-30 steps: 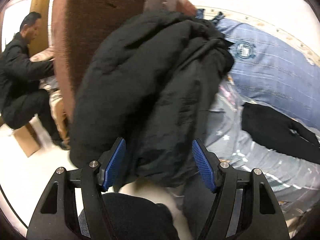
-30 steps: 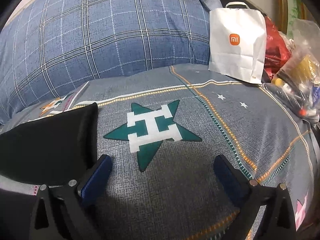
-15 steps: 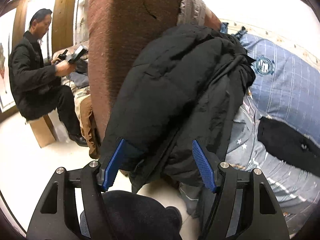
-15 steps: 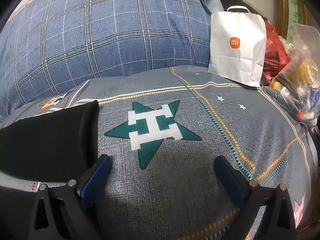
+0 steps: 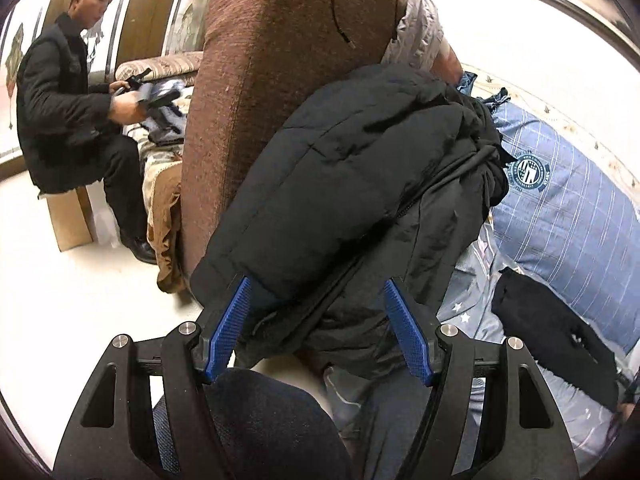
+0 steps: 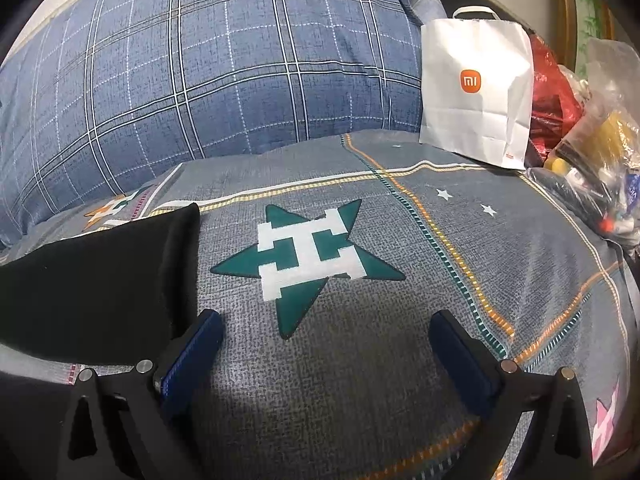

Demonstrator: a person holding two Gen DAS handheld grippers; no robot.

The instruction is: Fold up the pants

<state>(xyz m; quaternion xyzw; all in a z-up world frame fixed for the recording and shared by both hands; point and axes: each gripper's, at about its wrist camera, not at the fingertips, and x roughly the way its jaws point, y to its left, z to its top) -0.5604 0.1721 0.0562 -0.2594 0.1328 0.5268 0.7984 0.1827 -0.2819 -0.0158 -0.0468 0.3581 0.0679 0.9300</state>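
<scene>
Black folded pants (image 6: 92,280) lie on the grey patterned bedsheet (image 6: 360,360), left of a green star print (image 6: 308,256). My right gripper (image 6: 324,344) is open and empty, low over the sheet, its left finger beside the pants' edge. In the left wrist view the pants (image 5: 556,336) lie far right on the bed. My left gripper (image 5: 320,320) is open and empty, off the bed, pointing at a black padded jacket (image 5: 344,184) draped over a brown chair back (image 5: 280,60).
A blue plaid pillow (image 6: 200,60) lies behind the pants. A white paper bag (image 6: 476,92) and plastic bags of clutter (image 6: 588,140) stand at the right. A seated man in black (image 5: 68,100) is at the far left. My dark knee (image 5: 260,428) is below the left gripper.
The left gripper has pulled back and turned left, so the jacket shrinks and more of the chair and the man show. The right gripper has barely moved.
</scene>
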